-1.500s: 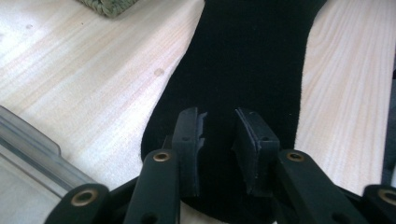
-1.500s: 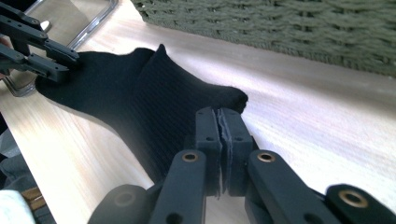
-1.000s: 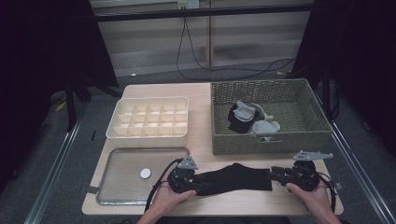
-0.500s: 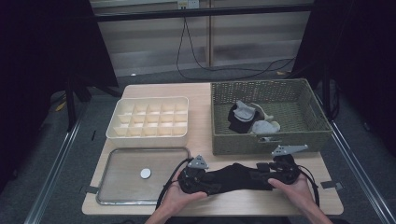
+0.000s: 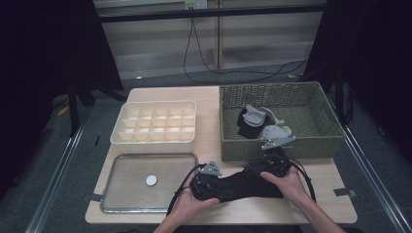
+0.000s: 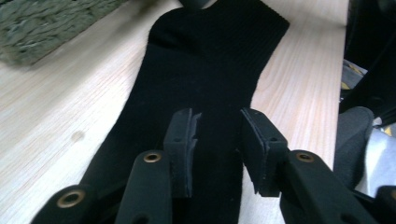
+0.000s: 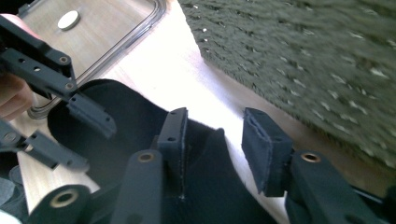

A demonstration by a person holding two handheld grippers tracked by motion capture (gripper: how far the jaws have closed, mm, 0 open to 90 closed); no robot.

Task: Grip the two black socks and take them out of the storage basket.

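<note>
The black sock (image 5: 245,183) on the bench (image 5: 214,109) looked soft, light and limp. Fingers of the left gripper (image 6: 217,140) and right gripper (image 7: 217,140) had just been closing, narrow, not pinching yet. Its 2 ends seemed best to hold.

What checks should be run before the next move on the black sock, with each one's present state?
1. Black sock lies flat on the table: ok.
2. Left gripper over the sock, jaws apart after just closing in, nothing pinched: ok.
3. Right gripper at the sock's other end, pads not pressing: ok.
4. Wicker basket open, holding other socks: ok.
5. Divided box cells free: ok.
6. Sock's underside snagged: cannot tell.
</note>
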